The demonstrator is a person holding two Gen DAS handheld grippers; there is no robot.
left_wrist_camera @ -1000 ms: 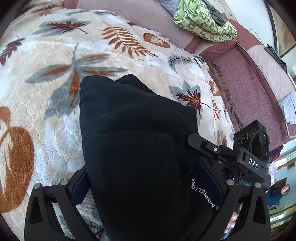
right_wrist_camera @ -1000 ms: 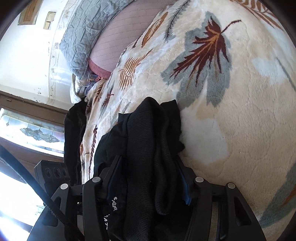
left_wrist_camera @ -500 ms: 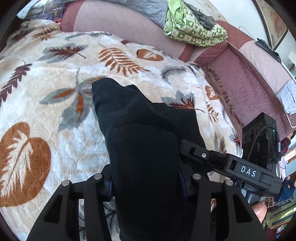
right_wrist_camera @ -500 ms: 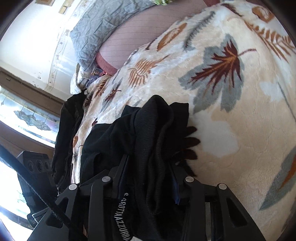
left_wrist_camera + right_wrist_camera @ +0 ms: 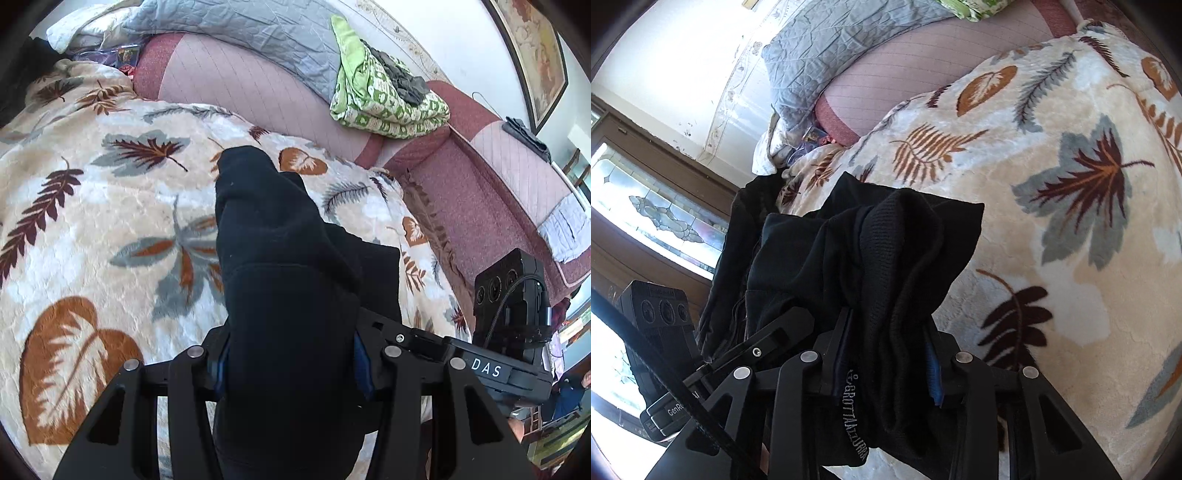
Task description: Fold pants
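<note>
The black pants (image 5: 288,266) are bunched and held up above a cream blanket with leaf print (image 5: 92,221). My left gripper (image 5: 291,365) is shut on a thick fold of the pants, which drape over and hide its fingertips. My right gripper (image 5: 886,362) is shut on the ribbed waistband end of the pants (image 5: 894,258), where white lettering shows. In the left wrist view the right gripper's body (image 5: 491,354) sits close at the right. In the right wrist view the left gripper's body (image 5: 661,332) sits close at the left.
The blanket (image 5: 1071,166) covers a pink-red sofa (image 5: 480,206). A grey quilted pillow (image 5: 258,40) and a green patterned folded cloth (image 5: 384,99) lie on the backrest. Another dark garment (image 5: 738,229) hangs at the blanket's left edge, near a stained-glass window (image 5: 657,214).
Both grippers have risen and pulled back from the blanket with the pants in them. The cloth has bunched narrower between the jaws, and more of the sofa back shows.
</note>
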